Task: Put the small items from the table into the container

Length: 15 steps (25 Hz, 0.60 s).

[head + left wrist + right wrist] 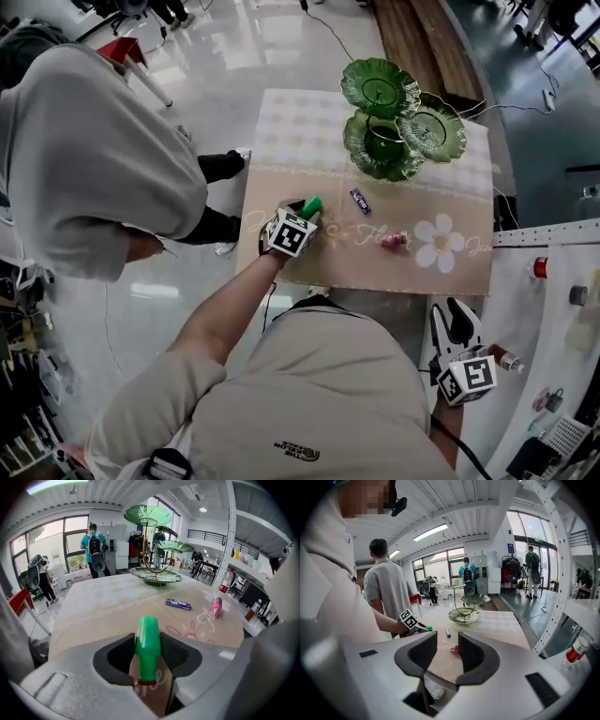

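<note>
One green bottle [148,634] lengthwise in clenched left tongs [148,645] | tiered dish [155,576] dead ahead across tabletop [93,606] | right tongs [447,645] released, empty

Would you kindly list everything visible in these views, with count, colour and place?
table: one, beige flowered cloth, centre of head view
tiered dish stand: one, green, table's far end
wrapped bar: one, purple, mid-table
small item: one, pink, beside the cloth's white flower print
small bottle: one, green with red cap, between the left gripper's pads
bystander: one, grey top, left of table
stool: one, red, floor beyond bystander
left gripper: one, near table's left edge, closed on small bottle
right gripper: one, jaws apart, empty, off the table at the person's right
</note>
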Motion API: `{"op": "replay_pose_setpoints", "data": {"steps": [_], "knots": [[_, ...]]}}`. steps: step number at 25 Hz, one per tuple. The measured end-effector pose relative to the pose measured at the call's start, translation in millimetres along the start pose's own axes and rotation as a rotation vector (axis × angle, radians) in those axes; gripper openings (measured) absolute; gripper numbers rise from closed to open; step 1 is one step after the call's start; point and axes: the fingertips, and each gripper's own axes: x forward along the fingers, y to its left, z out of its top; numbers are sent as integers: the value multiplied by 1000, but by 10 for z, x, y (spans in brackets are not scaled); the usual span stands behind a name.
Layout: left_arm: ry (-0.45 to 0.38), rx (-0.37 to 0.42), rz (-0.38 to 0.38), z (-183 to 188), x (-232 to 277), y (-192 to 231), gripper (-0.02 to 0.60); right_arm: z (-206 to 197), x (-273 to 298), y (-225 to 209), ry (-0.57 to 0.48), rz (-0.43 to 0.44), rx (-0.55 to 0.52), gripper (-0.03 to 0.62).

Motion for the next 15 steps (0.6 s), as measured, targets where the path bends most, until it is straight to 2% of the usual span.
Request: {"op": "replay_pose_setpoints", "data": {"steps": [3,6,10,15], "knots": [[-11,11,-4,47,-33,19,173,-1,55,18,-2,-4,11,146],[-71,3,-15,225,-143,47,172,2,104,38,-3,-7,18,146],[-147,10,-33,622,-442,82,172,18,136,46,-11,-10,28,146],[-264,70,-72,1309,-820,128,172,30,194,55,-27,-11,38,146]]}}
